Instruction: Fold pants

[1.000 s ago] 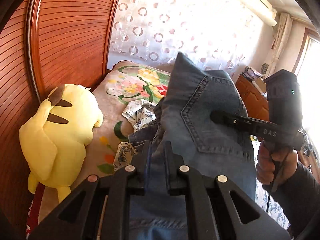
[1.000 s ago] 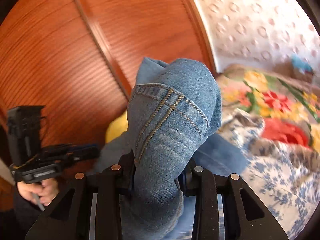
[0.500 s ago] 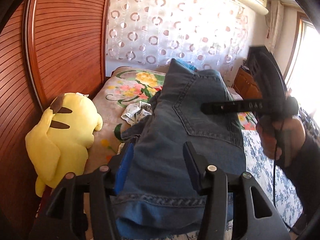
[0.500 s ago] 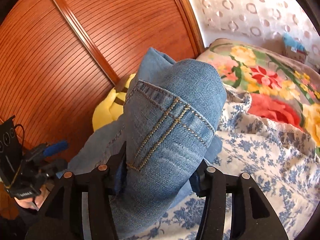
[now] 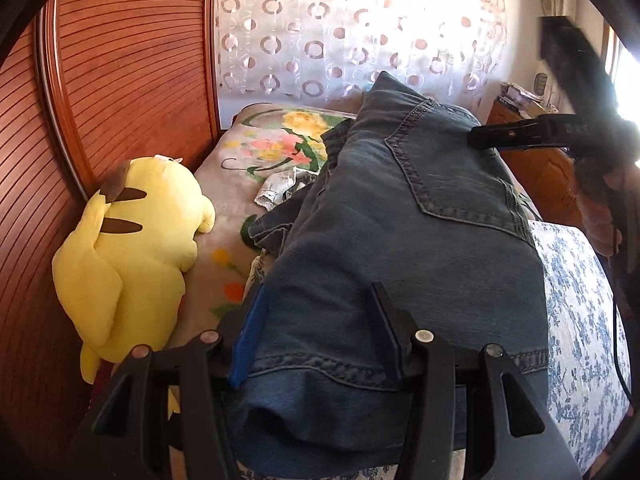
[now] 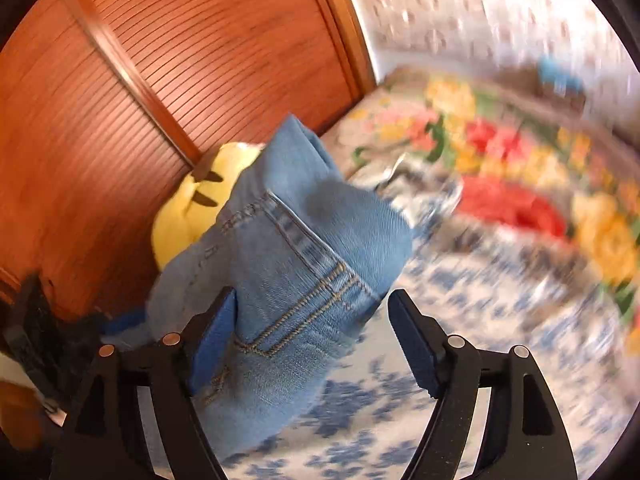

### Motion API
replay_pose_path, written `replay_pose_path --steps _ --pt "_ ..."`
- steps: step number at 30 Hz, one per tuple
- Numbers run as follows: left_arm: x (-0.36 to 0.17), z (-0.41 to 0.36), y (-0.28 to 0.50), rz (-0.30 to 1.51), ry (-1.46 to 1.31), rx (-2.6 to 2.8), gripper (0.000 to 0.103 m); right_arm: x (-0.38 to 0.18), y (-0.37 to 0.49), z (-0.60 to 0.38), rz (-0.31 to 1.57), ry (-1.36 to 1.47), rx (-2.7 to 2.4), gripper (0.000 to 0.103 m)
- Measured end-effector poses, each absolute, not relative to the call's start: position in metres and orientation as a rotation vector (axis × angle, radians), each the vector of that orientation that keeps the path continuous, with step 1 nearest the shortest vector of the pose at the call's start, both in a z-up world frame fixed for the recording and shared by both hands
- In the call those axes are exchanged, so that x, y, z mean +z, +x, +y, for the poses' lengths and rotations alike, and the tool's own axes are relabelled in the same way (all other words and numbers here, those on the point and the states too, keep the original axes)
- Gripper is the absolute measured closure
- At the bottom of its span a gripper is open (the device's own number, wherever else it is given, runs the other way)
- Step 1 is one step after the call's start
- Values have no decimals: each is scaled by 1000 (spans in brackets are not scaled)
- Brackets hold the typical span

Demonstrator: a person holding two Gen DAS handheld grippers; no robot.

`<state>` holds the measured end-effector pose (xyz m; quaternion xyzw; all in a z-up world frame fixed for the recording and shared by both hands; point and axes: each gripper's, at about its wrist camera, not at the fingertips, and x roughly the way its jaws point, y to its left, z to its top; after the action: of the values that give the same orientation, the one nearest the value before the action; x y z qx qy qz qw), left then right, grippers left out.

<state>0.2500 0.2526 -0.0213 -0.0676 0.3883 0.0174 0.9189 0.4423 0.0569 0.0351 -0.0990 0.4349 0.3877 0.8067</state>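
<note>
Jaws spread on both grippers — jeans [image 5: 400, 240] seemingly loose between.

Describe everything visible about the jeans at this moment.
The jeans are blue denim, a stitched back pocket facing up, and a waistband edge nearest the left gripper. They lie bunched on the bed, over its blue floral sheet. Both grippers' jaws stand apart around the fabric; the right gripper has a gap beside its right finger. The right wrist view is motion-blurred.
</note>
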Motion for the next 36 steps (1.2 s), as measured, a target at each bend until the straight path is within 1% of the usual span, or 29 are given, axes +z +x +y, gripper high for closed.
replay_pose_path --steps 1,2,4,5,6,8,12,18,22,25,31,33,34,35,36 --pt "-22 253 250 799 -139 38 52 39 437 56 896 -219 819 25" --pt "-23 253 250 799 -138 40 51 44 430 54 848 -219 821 30" --pt "-24 253 249 797 -143 38 51 53 414 51 748 -223 840 38" --pt "-24 252 248 795 -141 38 51 55 410 51 719 -219 843 48" --pt "-25 252 248 794 -139 38 51 57 403 49 673 -210 856 53" --pt "-26 252 249 799 -133 38 51 54 399 52 645 -207 893 61" --pt "-30 256 250 807 -135 44 50 21 407 73 626 -305 851 62" --pt "-34 259 250 808 -141 40 50 -25 446 70 773 -170 868 60" --pt "-30 257 250 802 -141 44 50 -21 445 66 772 -170 874 60" --pt "-19 253 244 784 -139 50 50 -9 434 64 757 -179 835 59" --pt "3 236 227 726 -103 12 50 17 394 42 716 -146 892 58" --pt "7 229 222 710 -88 4 45 17 377 39 715 -171 911 58" --pt "9 225 219 698 -82 -1 38 16 368 38 717 -180 925 58" --pt "10 223 217 692 -79 -4 35 15 362 38 718 -186 933 58" --pt "10 221 216 690 -75 -6 35 14 354 38 720 -197 939 58"
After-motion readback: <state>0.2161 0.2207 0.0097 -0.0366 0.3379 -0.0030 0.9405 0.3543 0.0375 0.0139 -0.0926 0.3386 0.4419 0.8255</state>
